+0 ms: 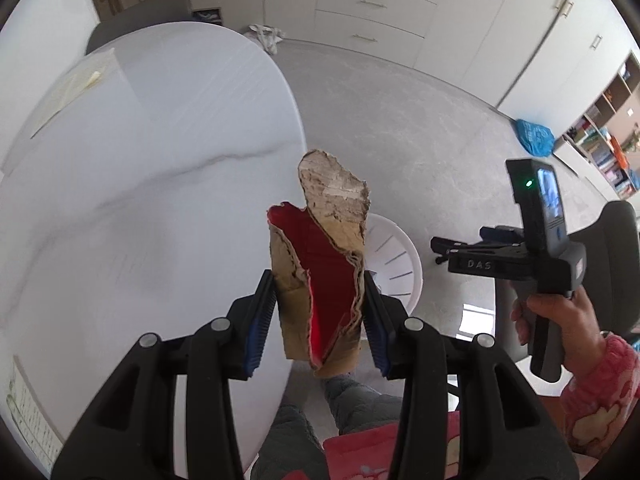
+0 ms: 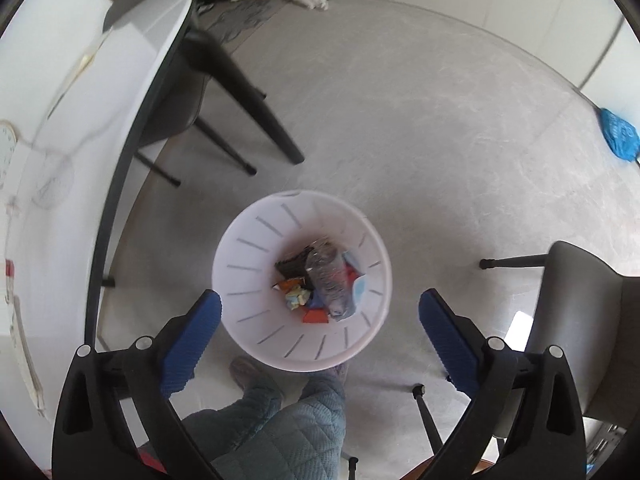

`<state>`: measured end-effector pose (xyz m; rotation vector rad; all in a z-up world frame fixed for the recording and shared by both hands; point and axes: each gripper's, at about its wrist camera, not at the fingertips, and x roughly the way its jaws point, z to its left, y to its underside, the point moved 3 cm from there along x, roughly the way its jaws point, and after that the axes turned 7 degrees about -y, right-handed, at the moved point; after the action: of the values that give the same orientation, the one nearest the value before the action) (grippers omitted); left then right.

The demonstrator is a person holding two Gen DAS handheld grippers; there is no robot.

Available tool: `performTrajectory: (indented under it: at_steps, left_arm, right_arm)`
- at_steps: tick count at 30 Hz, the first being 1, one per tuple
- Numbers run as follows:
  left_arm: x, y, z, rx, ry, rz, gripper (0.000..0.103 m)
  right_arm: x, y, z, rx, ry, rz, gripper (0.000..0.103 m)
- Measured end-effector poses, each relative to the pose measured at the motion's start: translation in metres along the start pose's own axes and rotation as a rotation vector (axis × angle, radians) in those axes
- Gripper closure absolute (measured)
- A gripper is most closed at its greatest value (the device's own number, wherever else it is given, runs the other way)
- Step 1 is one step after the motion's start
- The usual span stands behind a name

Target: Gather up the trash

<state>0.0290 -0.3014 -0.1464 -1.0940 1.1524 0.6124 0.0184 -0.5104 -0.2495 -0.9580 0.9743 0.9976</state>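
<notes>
My left gripper [image 1: 320, 304] is shut on a torn piece of brown cardboard with a red inside [image 1: 324, 264], held upright at the right edge of the white marble table [image 1: 140, 168]. Behind it stands the white slotted trash bin [image 1: 396, 264] on the floor. My right gripper [image 2: 320, 312] is open and empty, pointing down over the same bin [image 2: 248, 248], which holds a crushed plastic bottle [image 2: 330, 276] and colourful wrappers. The right gripper also shows in the left wrist view [image 1: 440, 248], to the right of the bin.
A clear plastic sheet [image 1: 72, 84] lies at the table's far side. Dark chairs [image 2: 576, 312] stand around the bin. A blue bag [image 1: 534, 136] and a white cloth [image 1: 266, 36] lie on the grey floor. The person's legs [image 2: 280, 420] are below the bin.
</notes>
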Motion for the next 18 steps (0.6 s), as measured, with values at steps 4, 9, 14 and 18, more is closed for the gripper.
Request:
performTrajectory:
  at_steps: [4,9,14,18]
  left_arm:
    - [0.049,-0.001,-0.03,0.054,0.04,0.084,0.053]
    - [0.093,0.0,-0.041,0.016,0.06,0.167,0.031]
    - [0.094,-0.002,-0.034,-0.047,0.077,0.17,0.022]
    - [0.07,0.003,-0.014,-0.091,0.053,0.115,0.02]
  right_arm:
    - [-0.034,-0.002,-0.023,0.011,0.031,-0.042,0.004]
    - [-0.057,-0.004,-0.038,0.02,0.033,-0.065,0.004]
    - [-0.064,-0.01,-0.035,0.003,0.022,-0.073,0.004]
    - [-0.074,-0.023,-0.011,-0.057,-0.014,-0.102,0.004]
